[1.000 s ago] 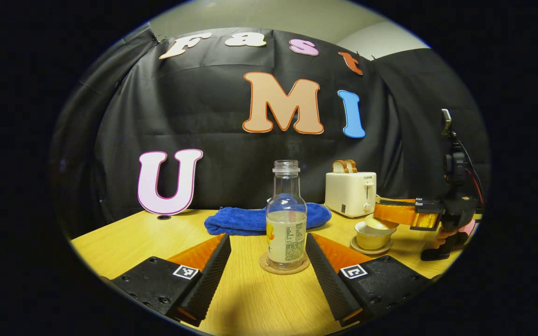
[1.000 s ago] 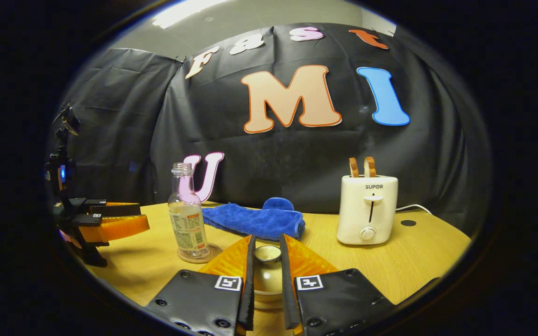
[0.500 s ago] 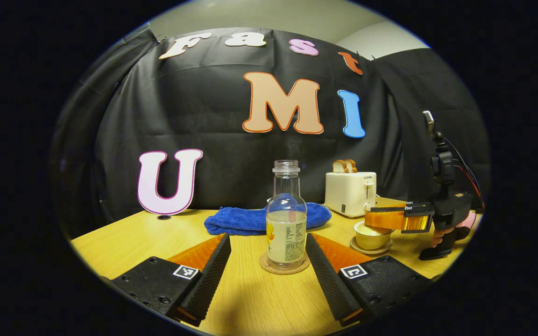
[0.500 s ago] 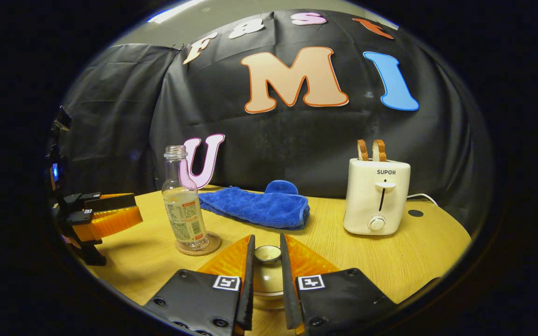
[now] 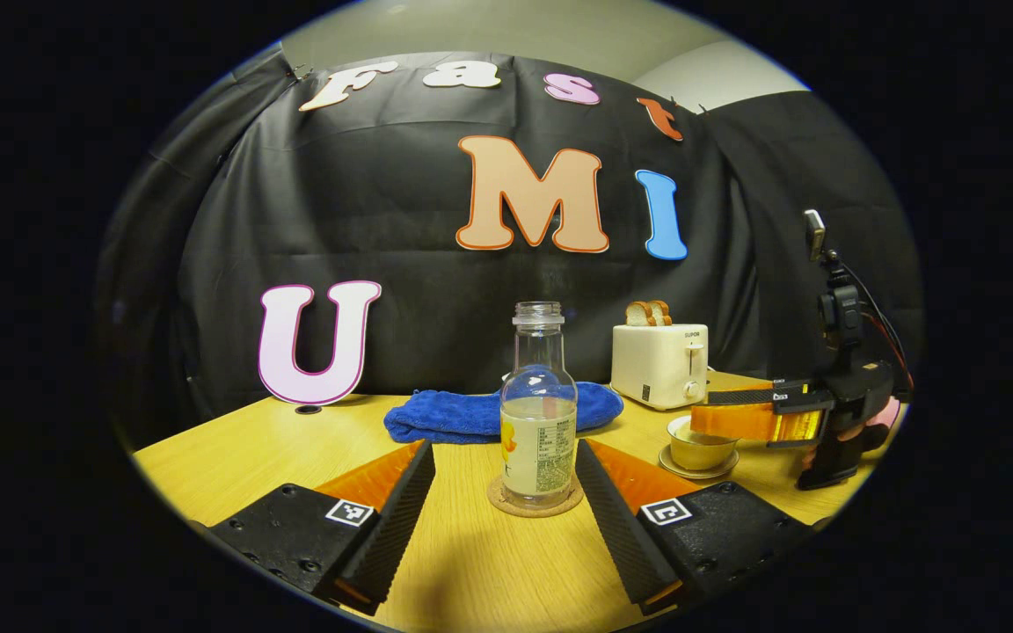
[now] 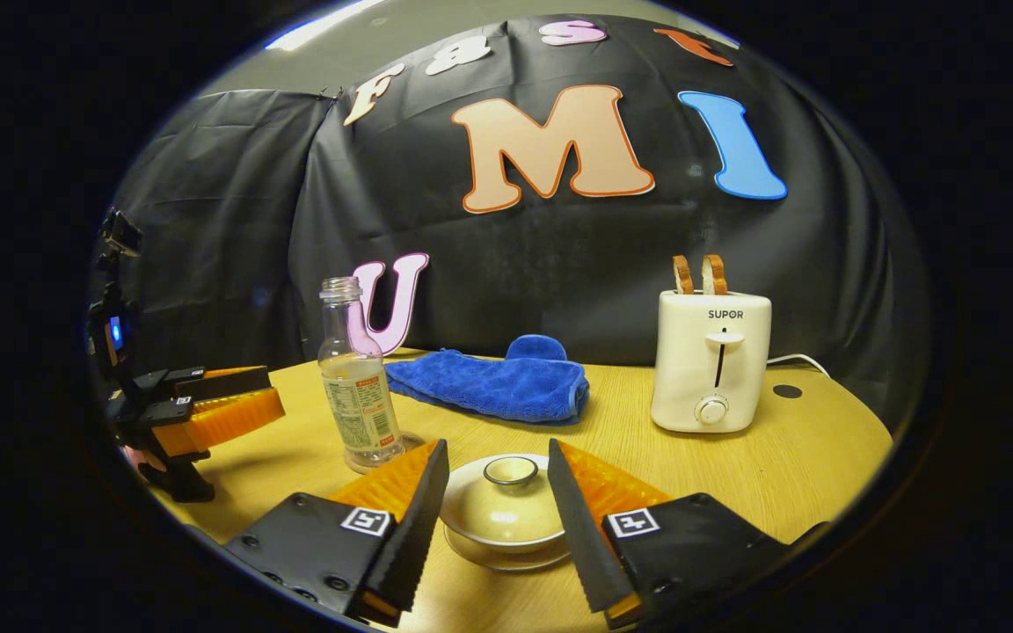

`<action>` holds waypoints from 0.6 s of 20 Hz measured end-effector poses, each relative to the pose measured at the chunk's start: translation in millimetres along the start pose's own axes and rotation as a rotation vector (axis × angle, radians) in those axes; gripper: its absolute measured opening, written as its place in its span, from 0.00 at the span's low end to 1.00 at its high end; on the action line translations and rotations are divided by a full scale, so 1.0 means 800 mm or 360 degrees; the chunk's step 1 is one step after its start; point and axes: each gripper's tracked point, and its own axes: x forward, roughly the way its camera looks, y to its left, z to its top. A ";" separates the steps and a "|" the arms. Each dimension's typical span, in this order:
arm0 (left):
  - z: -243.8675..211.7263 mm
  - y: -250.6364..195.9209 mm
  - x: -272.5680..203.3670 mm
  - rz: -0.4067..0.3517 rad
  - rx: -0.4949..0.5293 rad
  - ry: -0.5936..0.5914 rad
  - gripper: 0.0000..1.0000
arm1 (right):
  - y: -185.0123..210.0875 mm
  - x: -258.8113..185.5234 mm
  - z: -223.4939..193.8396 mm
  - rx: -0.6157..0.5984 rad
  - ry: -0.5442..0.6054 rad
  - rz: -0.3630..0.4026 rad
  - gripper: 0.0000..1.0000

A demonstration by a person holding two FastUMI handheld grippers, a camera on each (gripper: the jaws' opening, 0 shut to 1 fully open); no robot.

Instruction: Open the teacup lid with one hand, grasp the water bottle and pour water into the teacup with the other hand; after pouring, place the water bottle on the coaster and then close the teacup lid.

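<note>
L hand-held gripper (image 5: pixel 502 519): fingers spread wide, holding nothing; low over the counter (image 5: pixel 234 462), pointing at the bottle.
Water bottle (image 5: pixel 539 409): upright, no cap, part full; stands between the L fingers' tips but farther out, clear of both. In right gripper view it is (image 6: pixel 357 387), left of the cup.
Coaster (image 5: pixel 535 503): round cork, under the bottle.
R hand-held gripper (image 6: pixel 493 519): fingers apart, one each side of the teacup lid, gap showing both sides, no contact. In left gripper view it is (image 5: pixel 739 415) at far right, orange fingers level over the cup, a hand (image 5: pixel 876 424) on its grip.
Teacup lid (image 6: pixel 506 503): cream, w/ ring knob on top; seated on the cup, between the R fingers.
Teacup (image 5: pixel 700 447): small cream cup on a saucer (image 5: pixel 698 466), right of the bottle, near it but not touching.
L gripper seen from R (image 6: pixel 221 409): at left edge, orange fingers aimed toward the bottle, short of it.
Blue towel (image 6: pixel 498 382): bunched, behind bottle and cup.
Toaster (image 6: pixel 713 360): white, two bread slices up in slots, back right, well apart from cup.
</note>
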 end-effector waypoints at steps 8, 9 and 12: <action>0.000 0.002 0.000 0.0014 0.0001 -0.0001 0.94 | -0.006 -0.056 0.021 -0.0054 -0.0249 -0.0084 0.87; 0.001 0.003 0.000 0.0019 0.0003 0.0000 0.94 | -0.007 -0.061 0.019 -0.0050 -0.0246 -0.0097 0.91; 0.001 0.008 0.000 0.0052 0.0006 -0.0002 0.94 | -0.029 -0.082 0.020 -0.0047 -0.0263 -0.0240 0.88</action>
